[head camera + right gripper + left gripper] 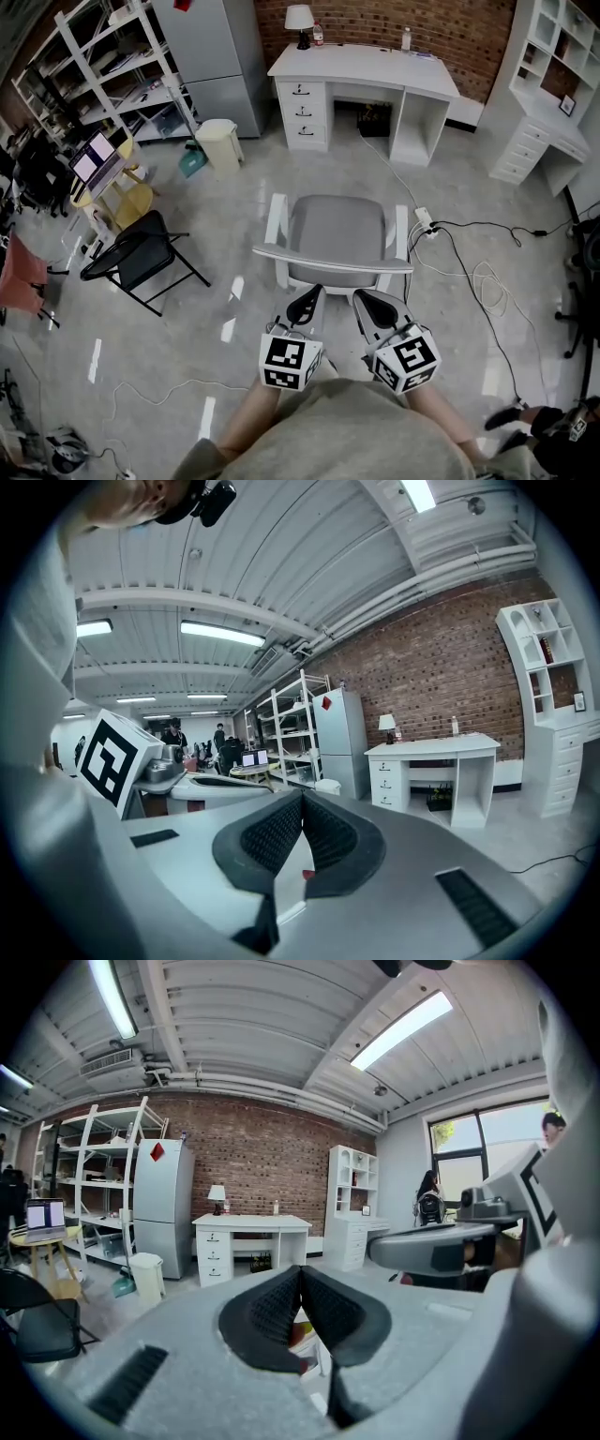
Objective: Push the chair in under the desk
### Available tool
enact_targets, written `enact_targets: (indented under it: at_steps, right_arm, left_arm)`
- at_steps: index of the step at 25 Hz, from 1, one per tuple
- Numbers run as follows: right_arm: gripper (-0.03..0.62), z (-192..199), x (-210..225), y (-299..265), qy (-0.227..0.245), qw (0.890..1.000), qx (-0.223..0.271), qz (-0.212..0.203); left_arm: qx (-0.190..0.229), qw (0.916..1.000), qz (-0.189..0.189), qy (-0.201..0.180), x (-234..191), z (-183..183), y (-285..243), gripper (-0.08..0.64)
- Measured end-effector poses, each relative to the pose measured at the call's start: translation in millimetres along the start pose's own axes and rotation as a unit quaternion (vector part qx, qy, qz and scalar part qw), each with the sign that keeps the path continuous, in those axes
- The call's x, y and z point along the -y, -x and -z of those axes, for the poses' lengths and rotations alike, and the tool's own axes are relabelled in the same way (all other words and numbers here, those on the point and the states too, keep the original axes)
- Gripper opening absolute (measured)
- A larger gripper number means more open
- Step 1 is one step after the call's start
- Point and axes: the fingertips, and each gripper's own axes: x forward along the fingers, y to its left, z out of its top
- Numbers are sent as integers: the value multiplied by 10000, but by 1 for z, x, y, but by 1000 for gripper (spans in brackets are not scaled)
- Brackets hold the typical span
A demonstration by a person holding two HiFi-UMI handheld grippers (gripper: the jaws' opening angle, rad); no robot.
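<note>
A chair with a grey seat (336, 231) and a white frame stands in the open floor, facing the white desk (364, 67) by the brick wall. There is a wide gap between chair and desk. My left gripper (313, 292) and right gripper (360, 297) are side by side just behind the chair's curved back rail (330, 259). Both are shut with nothing between the pads, and whether the tips touch the chair I cannot tell. In the left gripper view the left gripper (300, 1269) points toward the desk (251, 1226). The right gripper (302, 797) points to the left of the desk (433, 746).
A black folding chair (142, 259) stands left of the chair. Cables (473, 274) and a power strip (424, 221) lie on the floor to its right. A pale bin (220, 142), a fridge (211, 56) and shelving stand at the back left, a white cabinet (551, 103) at the right.
</note>
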Motion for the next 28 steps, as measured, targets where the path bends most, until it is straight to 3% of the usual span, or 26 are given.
enact_targets:
  at_steps: [17, 28]
  right_arm:
    - [8, 0, 22, -67, 11, 9985, -292, 461]
    - [8, 18, 39, -92, 331, 9939, -810, 668]
  left_arm:
    - [-346, 9974, 558, -302, -55, -1, -50, 11]
    - [-749, 9884, 1072, -768, -70, 13, -75, 11]
